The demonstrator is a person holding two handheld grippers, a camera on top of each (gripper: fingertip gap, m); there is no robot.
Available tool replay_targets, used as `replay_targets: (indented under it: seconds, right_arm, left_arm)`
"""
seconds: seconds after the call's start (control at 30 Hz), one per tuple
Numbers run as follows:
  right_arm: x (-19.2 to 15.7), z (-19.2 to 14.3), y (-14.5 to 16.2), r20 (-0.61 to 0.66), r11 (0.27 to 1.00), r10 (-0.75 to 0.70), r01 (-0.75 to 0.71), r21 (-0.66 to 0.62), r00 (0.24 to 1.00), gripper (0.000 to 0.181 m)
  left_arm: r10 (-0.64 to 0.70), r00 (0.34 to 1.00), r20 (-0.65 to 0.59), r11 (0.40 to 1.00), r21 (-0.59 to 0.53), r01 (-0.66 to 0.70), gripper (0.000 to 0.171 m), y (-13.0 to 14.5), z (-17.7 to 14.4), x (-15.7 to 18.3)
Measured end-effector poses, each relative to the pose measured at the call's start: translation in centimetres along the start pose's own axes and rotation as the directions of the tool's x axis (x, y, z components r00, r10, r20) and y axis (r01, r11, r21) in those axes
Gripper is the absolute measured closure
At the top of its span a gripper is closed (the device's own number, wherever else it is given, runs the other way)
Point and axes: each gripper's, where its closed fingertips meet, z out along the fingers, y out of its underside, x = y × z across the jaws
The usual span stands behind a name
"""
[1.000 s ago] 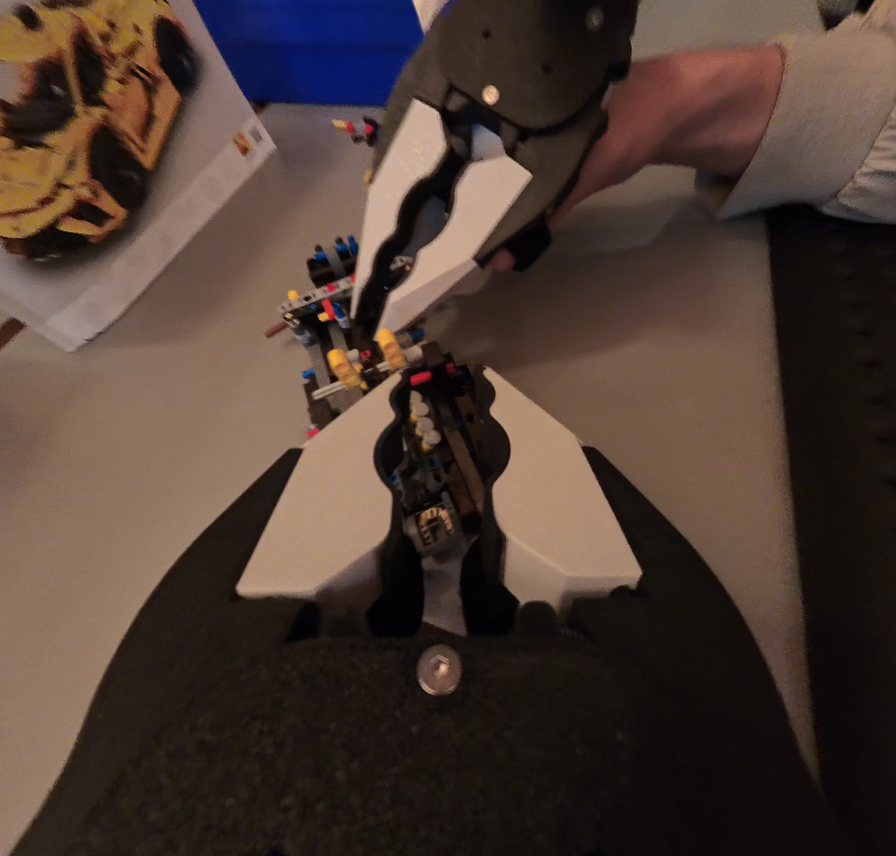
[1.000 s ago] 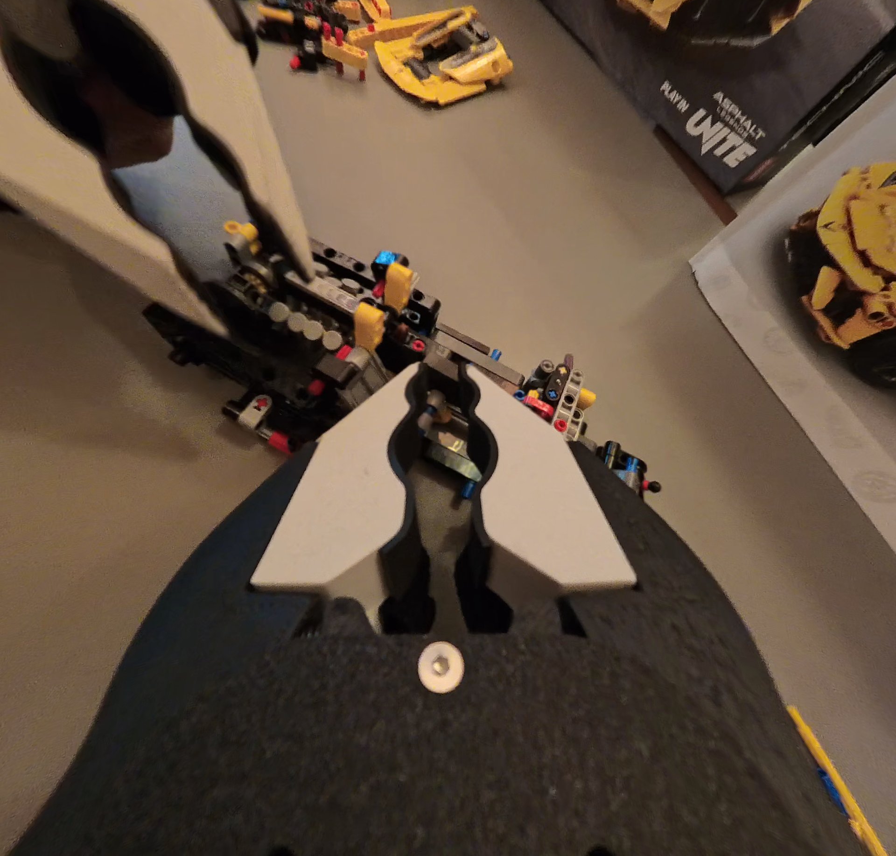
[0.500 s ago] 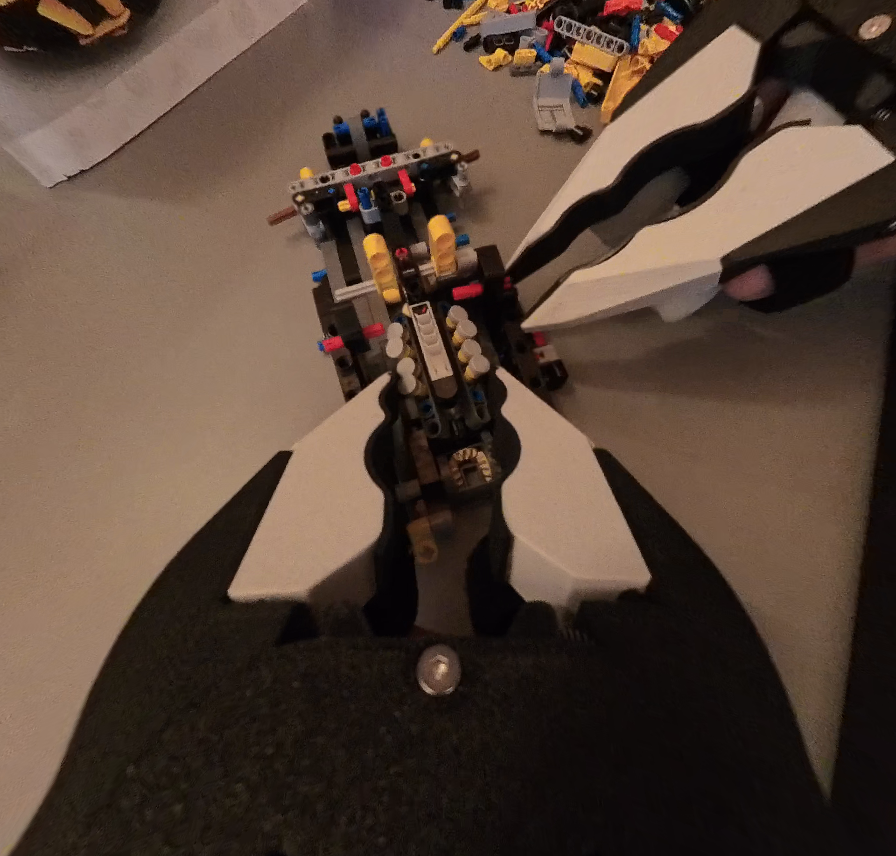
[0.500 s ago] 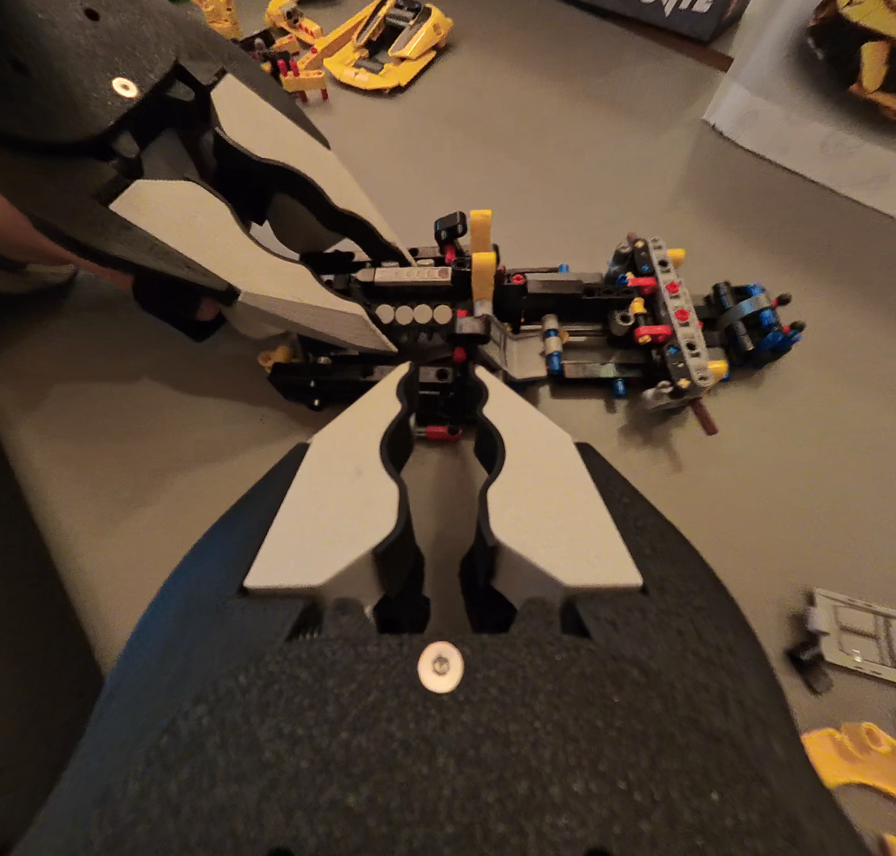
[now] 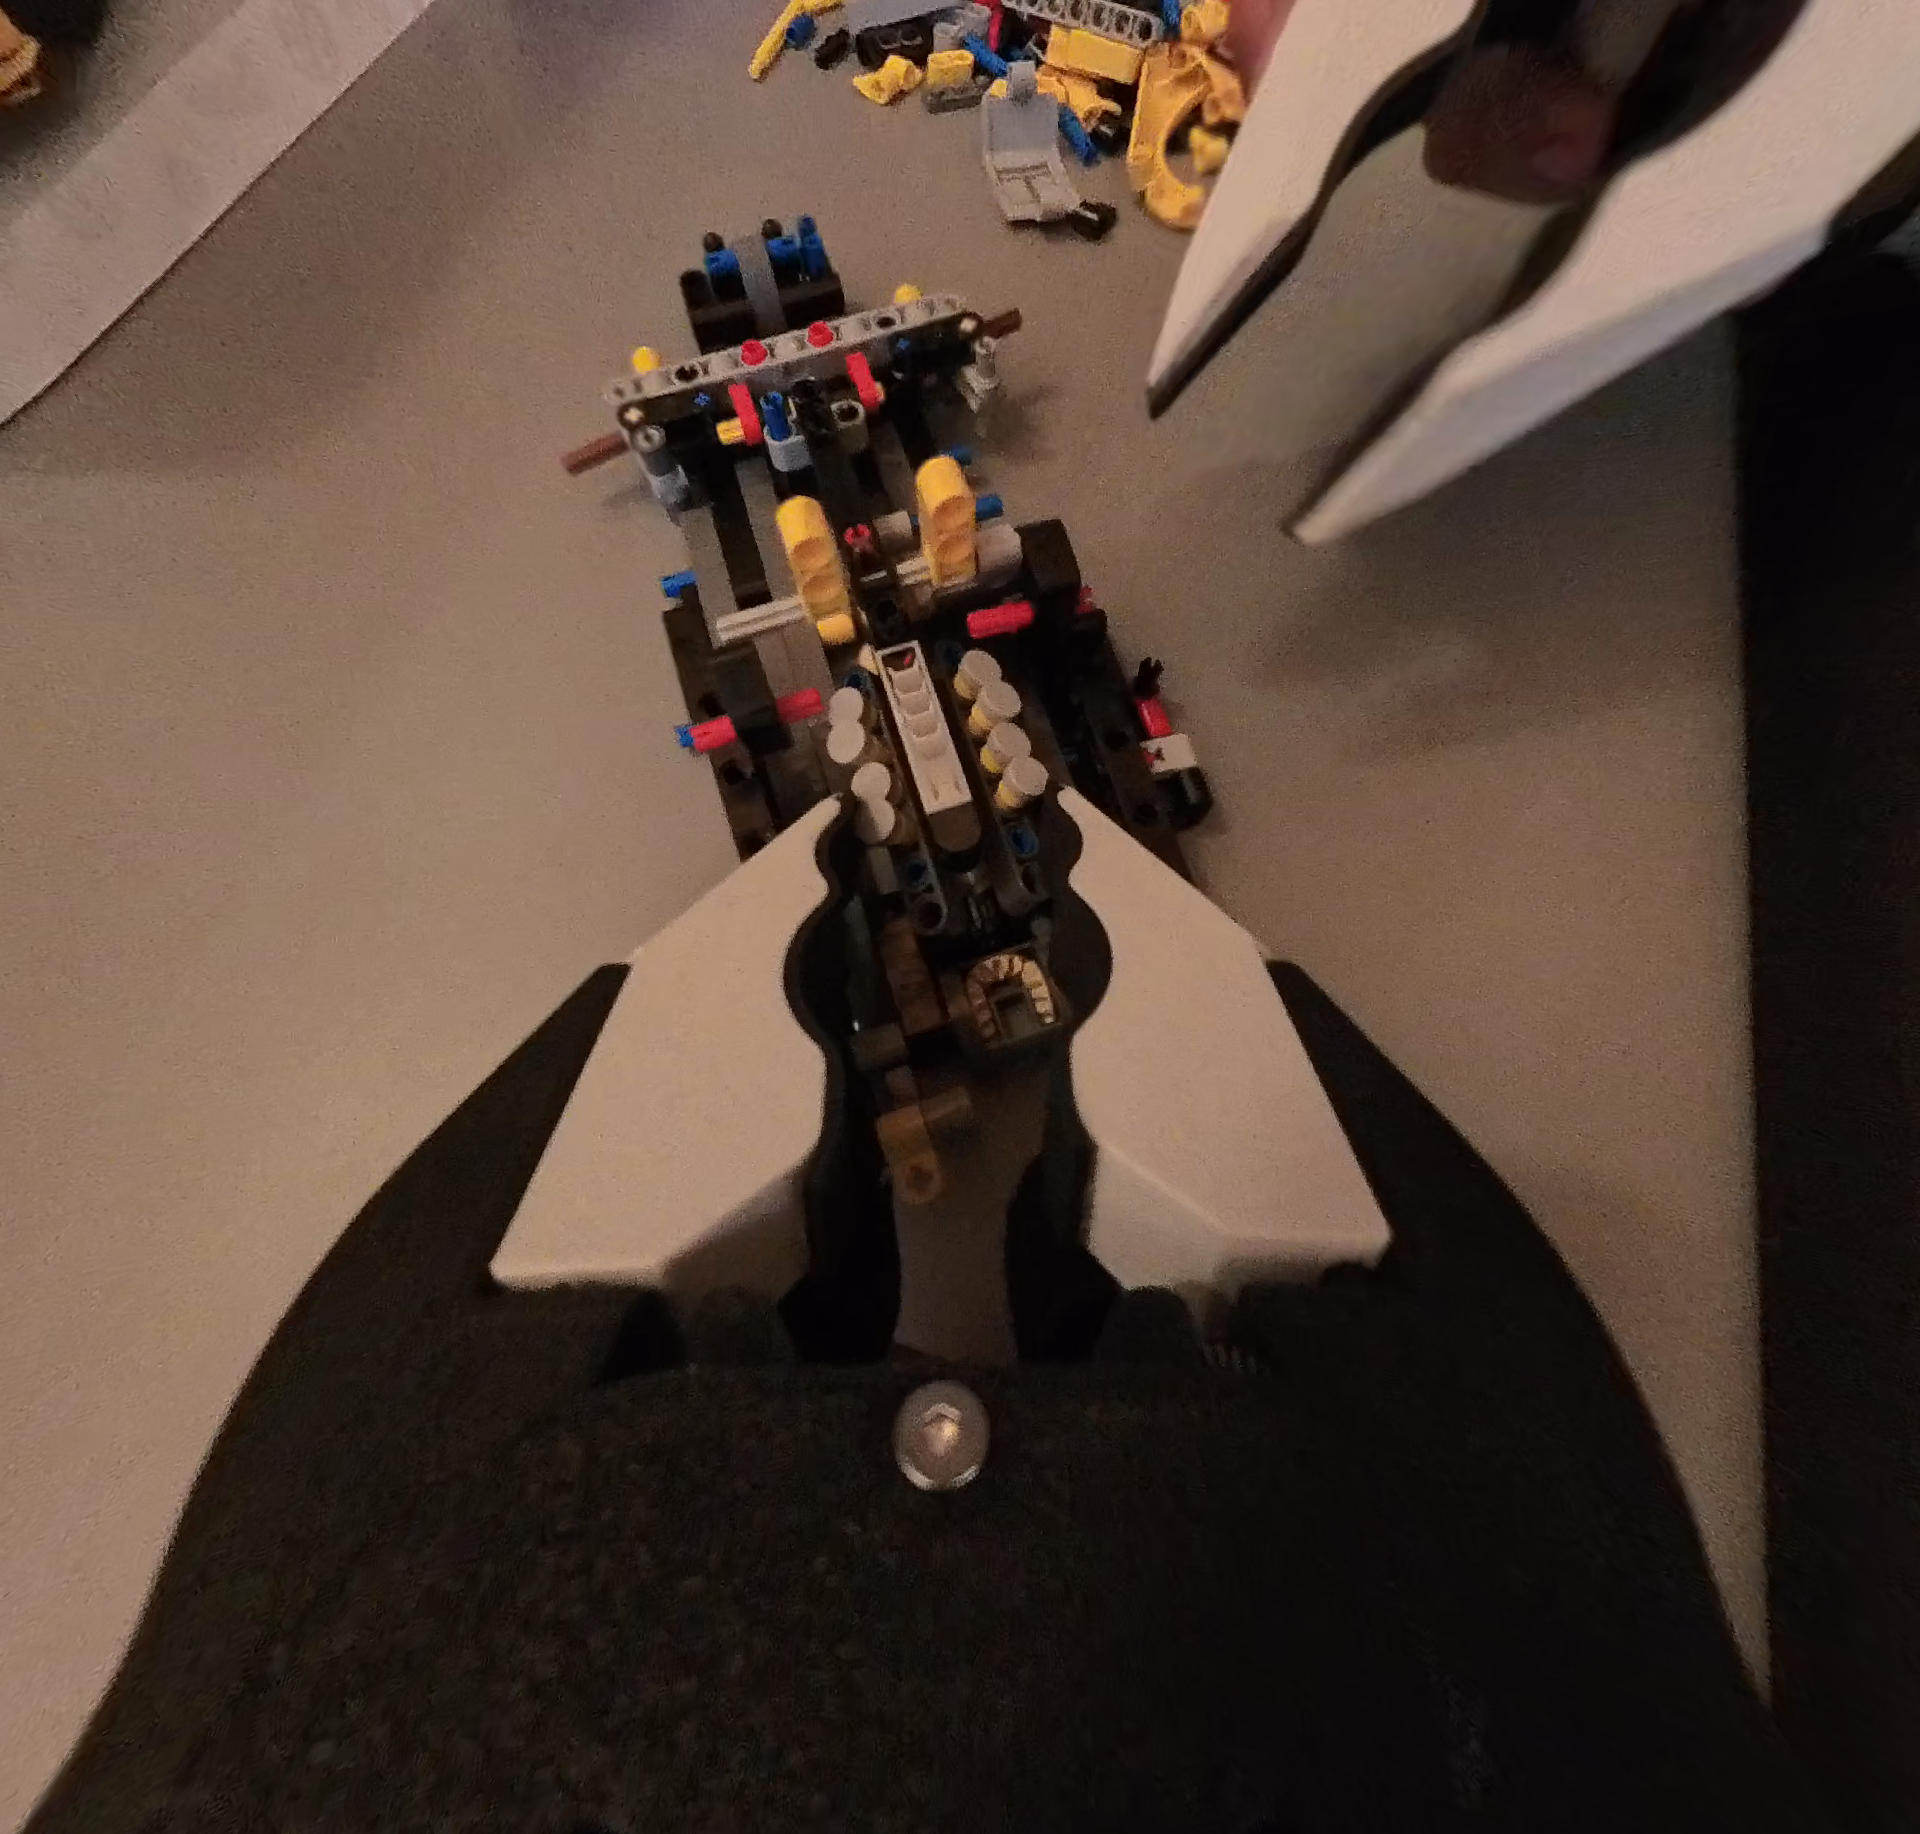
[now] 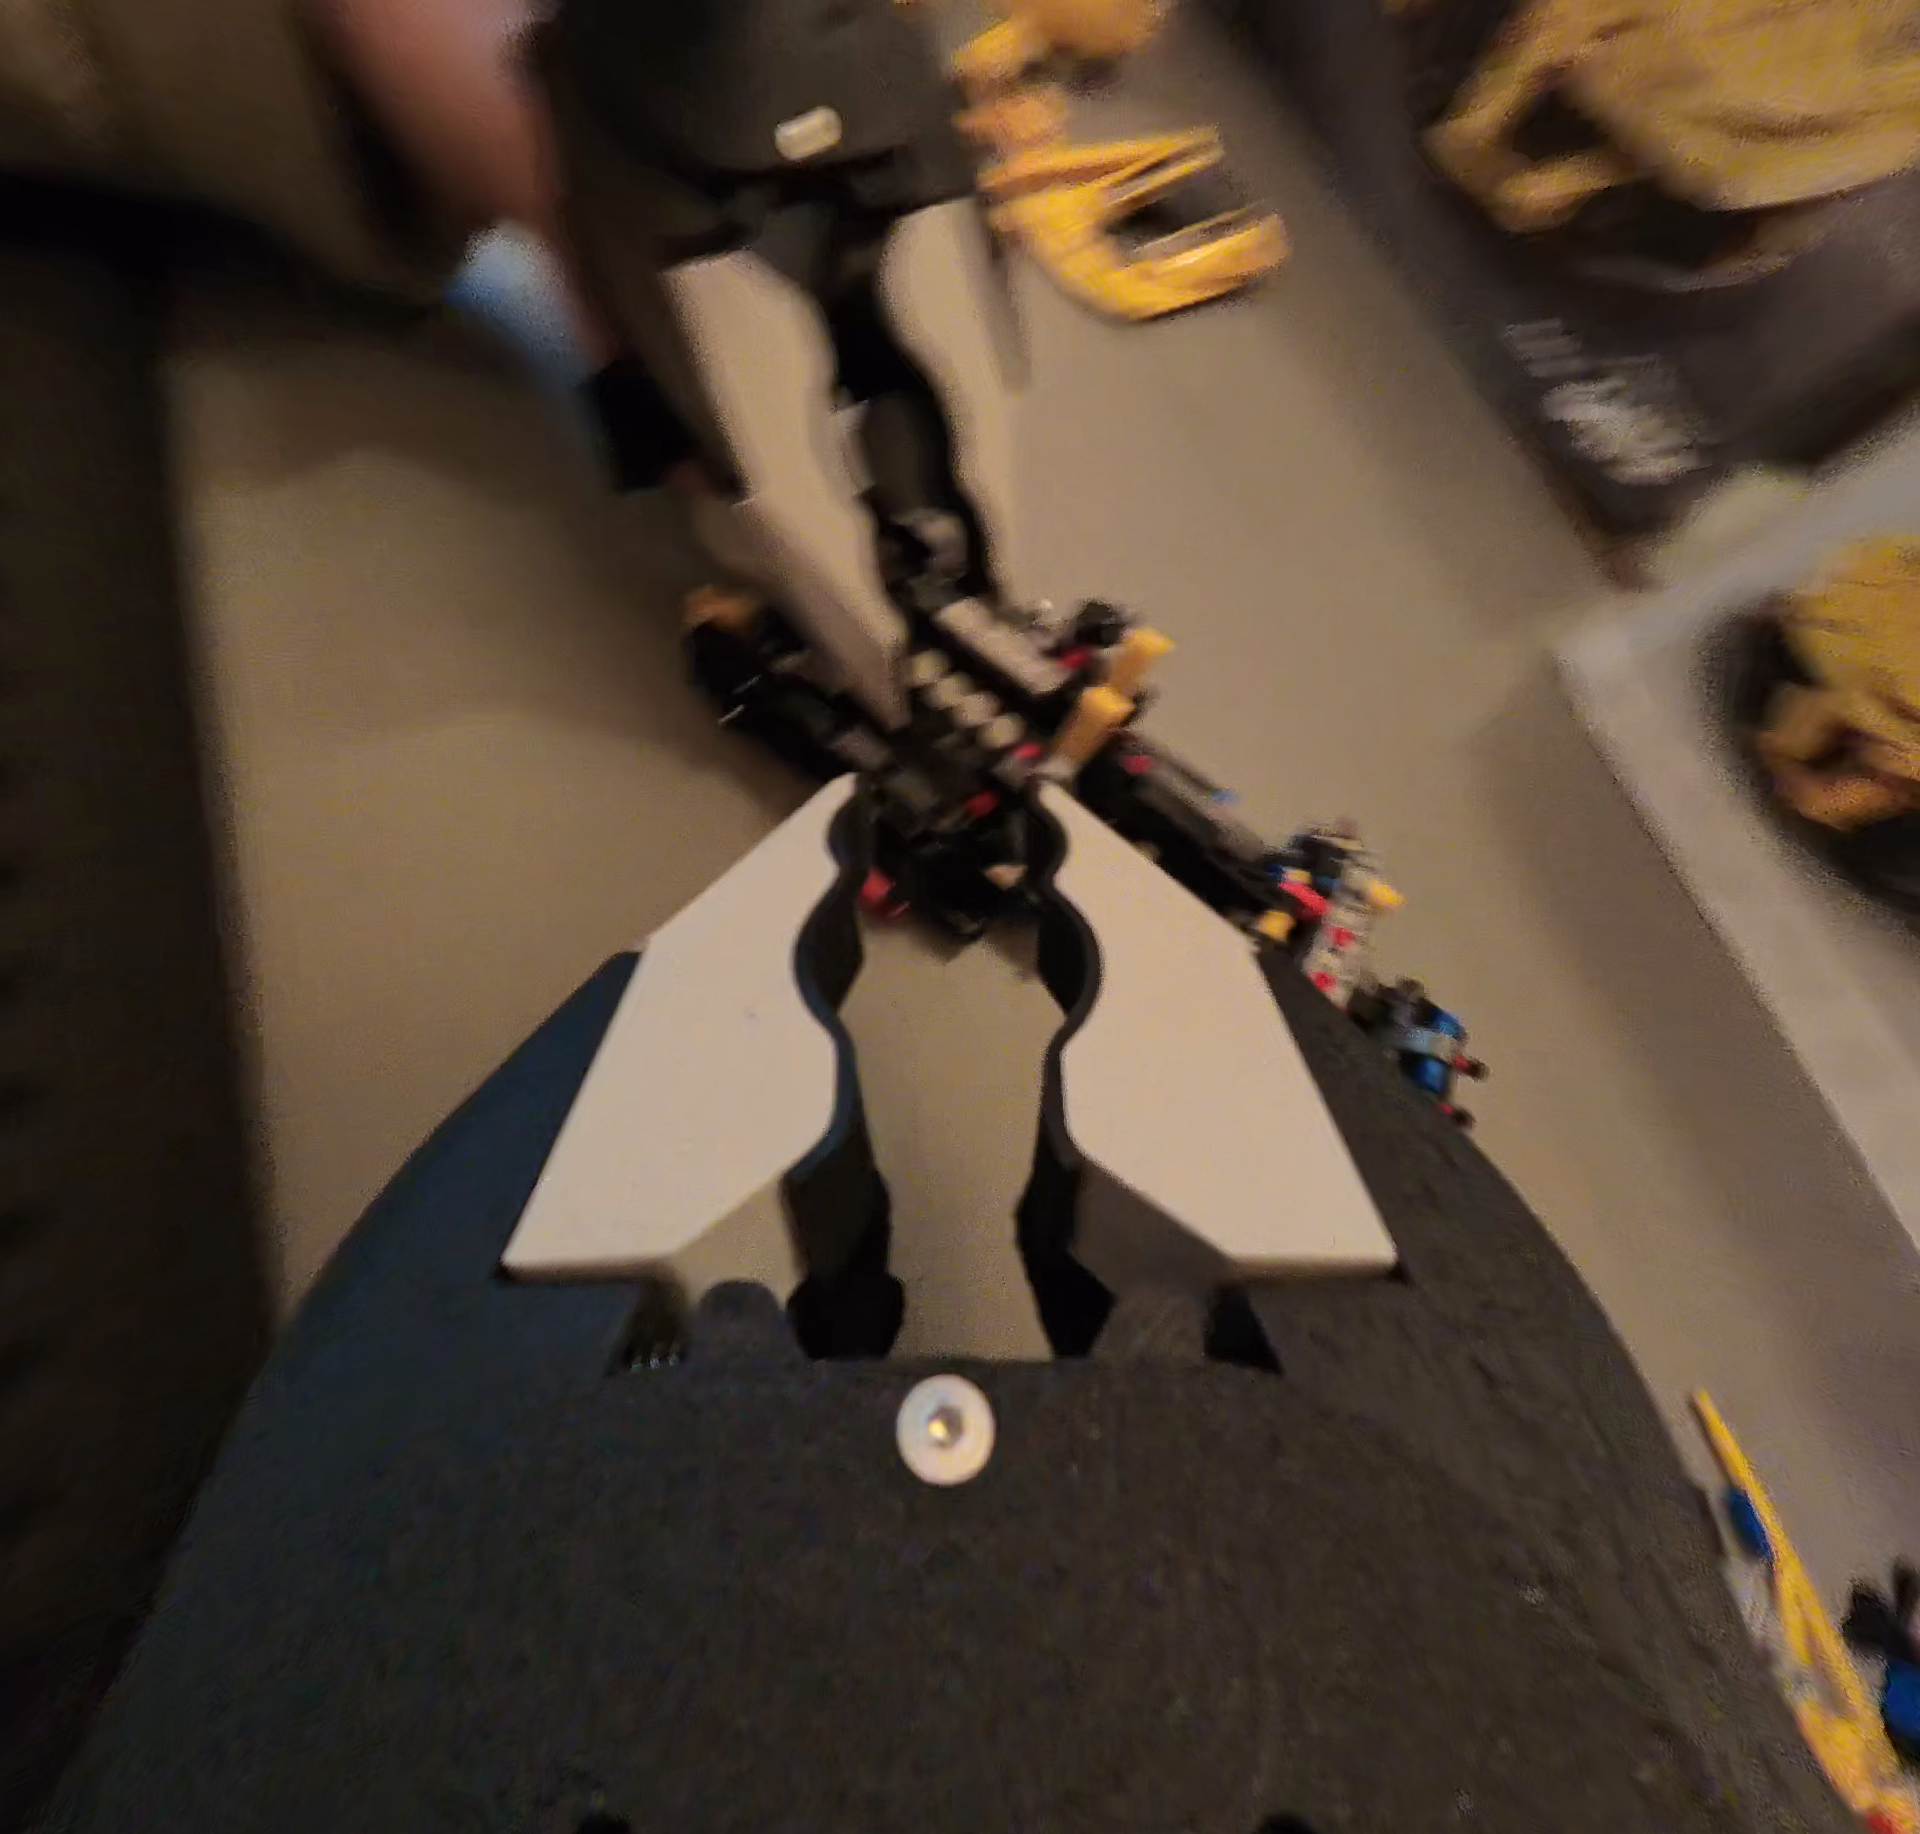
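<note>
A long brick-built car chassis (image 5: 862, 579), black with yellow, red and blue pieces, lies lengthwise on the grey table (image 5: 312, 745). My left gripper (image 5: 953, 808) is shut on its near end, where a small engine block and a tan gear sit between the fingers. My right gripper (image 5: 1226, 470) hangs open and empty above the table, to the right of the chassis. In the blurred right wrist view, the right gripper (image 6: 943, 787) has its jaws apart just short of the chassis side (image 6: 977, 724). The left gripper (image 6: 935, 631) comes down on the chassis from behind.
A pile of loose yellow, red, blue and grey pieces (image 5: 1039, 39) lies beyond the chassis. A white booklet with a yellow car picture (image 5: 208, 143) is at far left. The right wrist view shows yellow body panels (image 6: 1132, 215), a dark box (image 6: 1662, 226) and a hand (image 6: 416, 70). Some 7 cm of space lies between my two pairs of fingers.
My right gripper let go of the chassis side, opened wider and drew back up to the right. My left gripper's jaws widened and the chassis swung with it; the background shifted left.
</note>
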Motion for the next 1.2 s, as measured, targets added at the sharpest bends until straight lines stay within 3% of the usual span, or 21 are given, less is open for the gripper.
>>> replay_targets:
  seconds: [0.07, 0.17, 0.3, 0.47, 0.83, 1.03, 1.2]
  right_arm:
    - [-0.3, 0.1, 0.7, 0.114, 0.971, -0.148, 0.166, -0.171, 0.982, 0.148]
    - [-0.1, 0.7, 0.0, 0.217, 0.858, -0.409, 0.454, -0.241, 0.887, 0.151]
    - [0.6, 1.6, 1.5, 0.376, 0.690, -0.518, 0.635, -0.347, 0.768, 0.155]
    - [0.2, 2.0, 1.7, 0.489, 0.648, -0.484, 0.672, -0.357, 0.726, 0.157]
    - [0.7, 2.6, 2.2, 0.502, 0.502, -0.582, 0.769, -0.397, 0.640, 0.167]
    - [0.8, 2.6, 2.3, 0.506, 0.514, -0.561, 0.755, -0.406, 0.655, 0.168]
    - [1.1, 2.6, 2.2, 0.507, 0.462, -0.624, 0.804, -0.373, 0.594, 0.174]
  left_arm:
    - [0.020, 1.000, -0.009, 1.000, -0.005, -0.020, 0.137, 0.1, -0.1, 0.3]
    - [0.019, 1.000, -0.006, 1.000, 0.004, -0.019, 0.137, -0.1, 0.1, 0.6]
    - [0.032, 0.999, 0.000, 0.999, 0.016, -0.032, 0.137, -0.1, 0.2, 0.6]
    - [0.023, 1.000, -0.007, 0.999, 0.033, -0.023, 0.137, -0.1, 0.2, 0.6]
    - [0.012, 1.000, -0.015, 0.999, 0.045, -0.012, 0.137, -0.2, 0.2, 0.7]
    - [0.017, 1.000, -0.023, 0.999, 0.045, -0.016, 0.138, -0.2, 0.2, 0.7]
    - [0.013, 1.000, -0.024, 0.999, 0.044, -0.011, 0.138, -0.2, 0.3, 0.8]
